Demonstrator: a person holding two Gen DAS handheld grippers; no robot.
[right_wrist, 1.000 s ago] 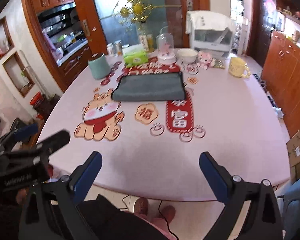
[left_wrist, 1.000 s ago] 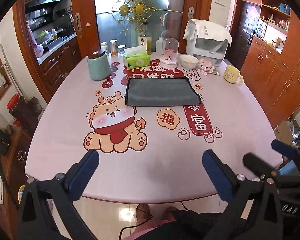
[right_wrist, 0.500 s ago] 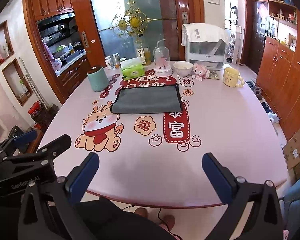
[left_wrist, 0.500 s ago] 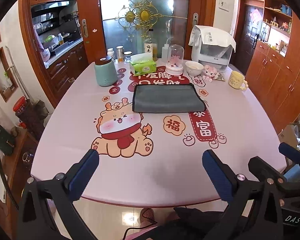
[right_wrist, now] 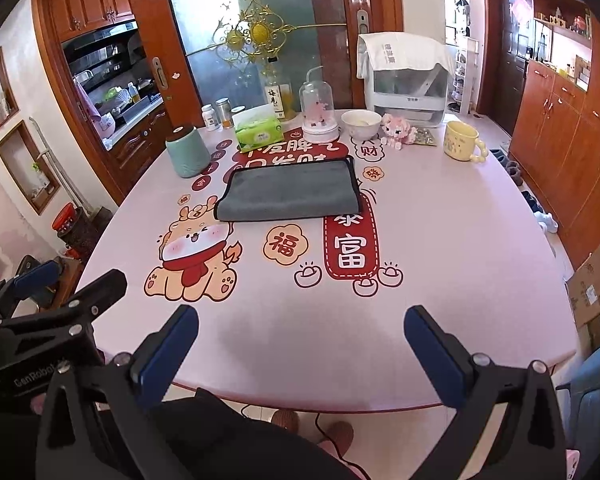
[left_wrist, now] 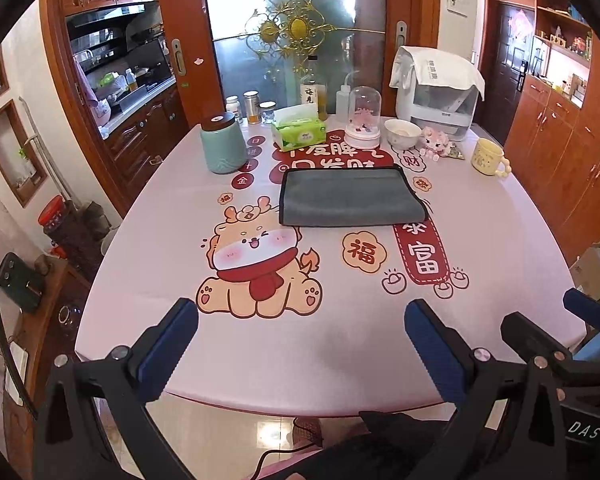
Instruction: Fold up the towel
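A grey towel (left_wrist: 350, 198) with dark edging lies flat on the far middle of the pink table (left_wrist: 172, 240); it also shows in the right wrist view (right_wrist: 290, 192). My left gripper (left_wrist: 300, 340) is open and empty above the table's near edge, well short of the towel. My right gripper (right_wrist: 300, 344) is open and empty too, also at the near edge. The right gripper shows at the lower right of the left wrist view (left_wrist: 548, 344); the left gripper shows at the lower left of the right wrist view (right_wrist: 52, 300).
Behind the towel stand a teal canister (left_wrist: 223, 147), a green tissue box (left_wrist: 298, 130), a glass dome (left_wrist: 364, 120), a white bowl (left_wrist: 402, 133), a pink plush toy (left_wrist: 436, 146), a yellow mug (left_wrist: 488, 157) and a white appliance (left_wrist: 436, 96). Wooden cabinets stand on the right.
Both grippers have risen and moved forward a little toward the table, so the towel appears nearer. Both stay open. The towel has not moved.
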